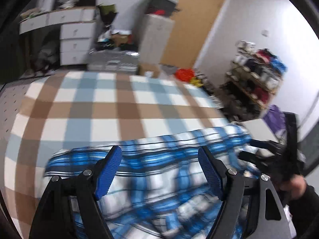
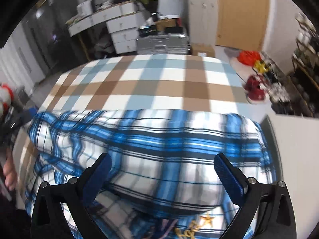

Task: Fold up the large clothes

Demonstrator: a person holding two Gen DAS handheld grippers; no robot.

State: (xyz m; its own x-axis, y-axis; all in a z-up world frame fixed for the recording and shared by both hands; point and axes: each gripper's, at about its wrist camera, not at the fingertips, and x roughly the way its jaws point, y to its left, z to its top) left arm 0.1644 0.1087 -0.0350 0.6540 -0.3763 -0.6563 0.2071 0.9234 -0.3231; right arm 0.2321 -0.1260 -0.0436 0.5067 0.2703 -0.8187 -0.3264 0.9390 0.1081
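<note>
A blue, white and black plaid shirt lies bunched on the near part of a bed covered by a brown, pale blue and white checked cloth. Gold star embroidery shows at its near edge. My left gripper hovers over the shirt with its blue pads wide apart and nothing between them. My right gripper also stands open above the shirt, gripping nothing. In the left wrist view the right gripper reaches in at the shirt's right end, with a hand behind it.
Beyond the bed stand white drawers, a grey case, a tall white cabinet and a wooden door. A cluttered shelf rack is at the right. Red and yellow items lie on the floor.
</note>
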